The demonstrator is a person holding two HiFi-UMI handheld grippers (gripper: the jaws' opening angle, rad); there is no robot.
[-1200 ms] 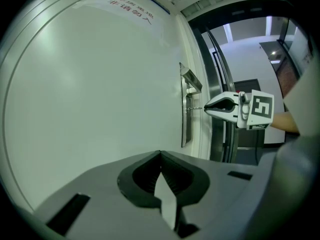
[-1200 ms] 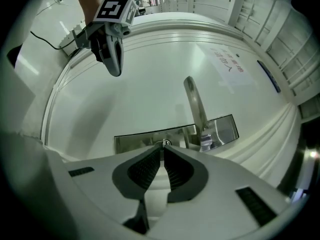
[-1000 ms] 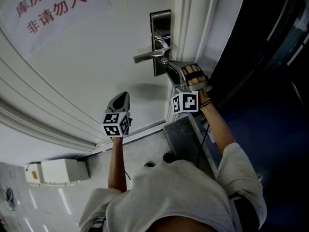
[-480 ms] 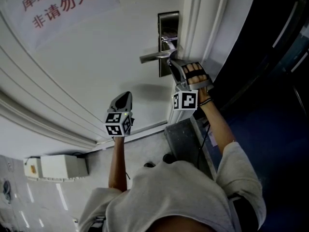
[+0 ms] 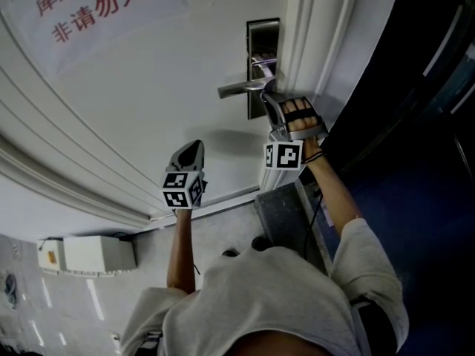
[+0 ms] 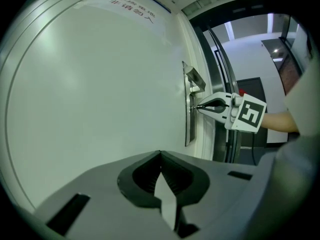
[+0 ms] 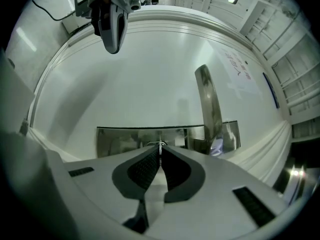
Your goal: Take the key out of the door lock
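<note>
The right claw [image 7: 160, 149] had just been closed, and its tips were seen pinched on the key [image 7: 159, 144]. The key was seated in the steel lock plate [image 5: 263, 34], just below the lever handle [image 5: 239, 89] and near the edge of the white door [image 5: 148, 95] beside the frame. The left claw [image 6: 160, 156] was held well apart from the lock, facing the door's bare panel, with its jaws pressed together. A notice with red print [image 5: 89, 6] was fixed to the door, away from the lock.

Pale grey shirt [image 5: 282, 295], dark fingerless glove [image 5: 300, 116], black-and-white marker cubes [image 5: 284, 156]
</note>
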